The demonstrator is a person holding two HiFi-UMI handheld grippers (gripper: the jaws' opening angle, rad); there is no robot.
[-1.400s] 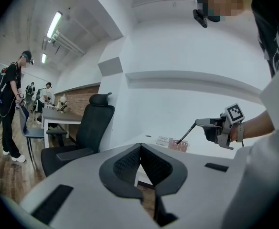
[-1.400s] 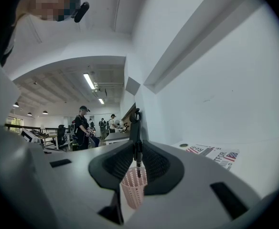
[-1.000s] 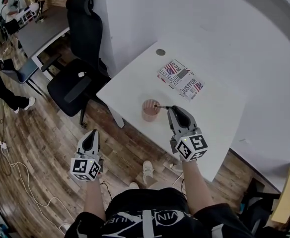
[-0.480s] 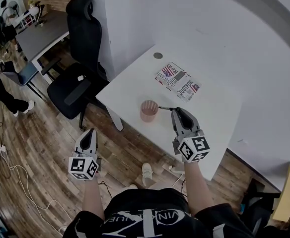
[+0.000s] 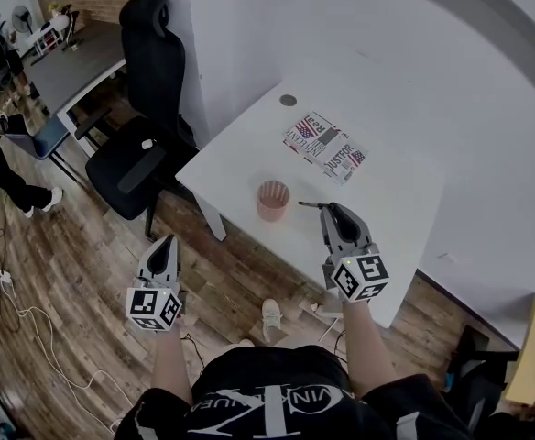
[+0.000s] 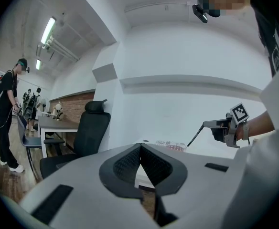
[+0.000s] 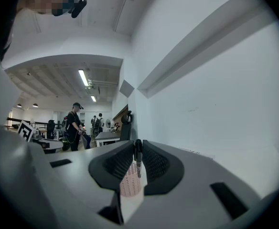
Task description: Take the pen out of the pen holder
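Right gripper (image 5: 330, 214) fingers are clamping the pen (image 5: 308, 204), which is already out and hanging just right of the pen holder (image 5: 273, 200) at mid-frame on the tabletop (image 5: 249, 159). Left gripper (image 5: 164, 246) fingers are sitting closed and empty, lower left. Next is probably carrying the pen clear and laying it down.

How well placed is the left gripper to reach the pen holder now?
Probably yes: the left gripper, shut and empty, hangs beside the table with nothing standing between it and the pen holder.

Slim dark pen (image 5: 310, 204), clear of the cup, pinched at one end in the right hand-held gripper (image 5: 326, 208), tip slanting downward. Pink mesh pen holder (image 5: 273, 200), round, upright near the white bench (image 5: 387, 181) edge, just beside the pen tip.
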